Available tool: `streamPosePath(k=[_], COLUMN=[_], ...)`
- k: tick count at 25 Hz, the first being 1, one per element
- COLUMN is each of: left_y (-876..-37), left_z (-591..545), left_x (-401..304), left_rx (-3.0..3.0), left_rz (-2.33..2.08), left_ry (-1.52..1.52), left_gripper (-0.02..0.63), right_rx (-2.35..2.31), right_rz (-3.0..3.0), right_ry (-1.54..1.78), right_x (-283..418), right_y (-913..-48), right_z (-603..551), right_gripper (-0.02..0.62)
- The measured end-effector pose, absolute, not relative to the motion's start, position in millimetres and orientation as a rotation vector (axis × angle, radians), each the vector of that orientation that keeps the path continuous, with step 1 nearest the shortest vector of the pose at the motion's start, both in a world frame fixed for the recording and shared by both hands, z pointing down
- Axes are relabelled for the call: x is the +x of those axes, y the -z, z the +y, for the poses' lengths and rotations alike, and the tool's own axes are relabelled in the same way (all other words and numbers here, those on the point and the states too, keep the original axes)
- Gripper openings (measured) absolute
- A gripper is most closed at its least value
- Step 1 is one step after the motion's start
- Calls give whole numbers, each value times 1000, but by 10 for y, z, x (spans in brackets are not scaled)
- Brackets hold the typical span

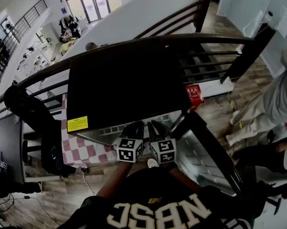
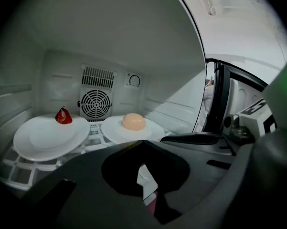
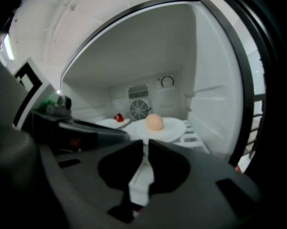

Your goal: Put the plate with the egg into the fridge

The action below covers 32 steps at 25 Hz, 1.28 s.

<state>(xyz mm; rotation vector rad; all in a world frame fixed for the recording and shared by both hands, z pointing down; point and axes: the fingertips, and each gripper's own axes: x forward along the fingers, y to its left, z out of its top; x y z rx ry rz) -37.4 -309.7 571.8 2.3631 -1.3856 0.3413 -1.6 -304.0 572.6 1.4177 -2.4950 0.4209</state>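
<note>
Egg point(image 2: 133, 121) sits centred on the white plate point(image 2: 112, 130). The plate rests on the wire shelf point(image 2: 93, 138) inside the open fridge point(image 2: 110, 42), in front of the round fan grille point(image 2: 96, 104). Right gripper point(image 3: 145, 143): fingers drawn to a thin slit, apparently pinching the plate's near rim. Left gripper point(image 2: 143, 143) is just beside it, fingers pressed together, nothing between them. A second plate point(image 2: 33, 142) lies just left of the first, slightly apart, carrying a small red item point(image 2: 63, 116).
</note>
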Motion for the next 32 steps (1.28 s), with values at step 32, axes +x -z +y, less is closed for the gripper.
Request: streamPosePath(k=[32], left_y=[-5332], left_z=[-2065], left_x=[-671], left_rx=[2417], left_rz=[-1417], left_ry=[-116], left_gripper=[21], right_rx=[1537], right_rz=[-2543], right_ry=[-381], right_x=[-10], right_y=[-5423], right_z=[-2090], right_gripper=[37])
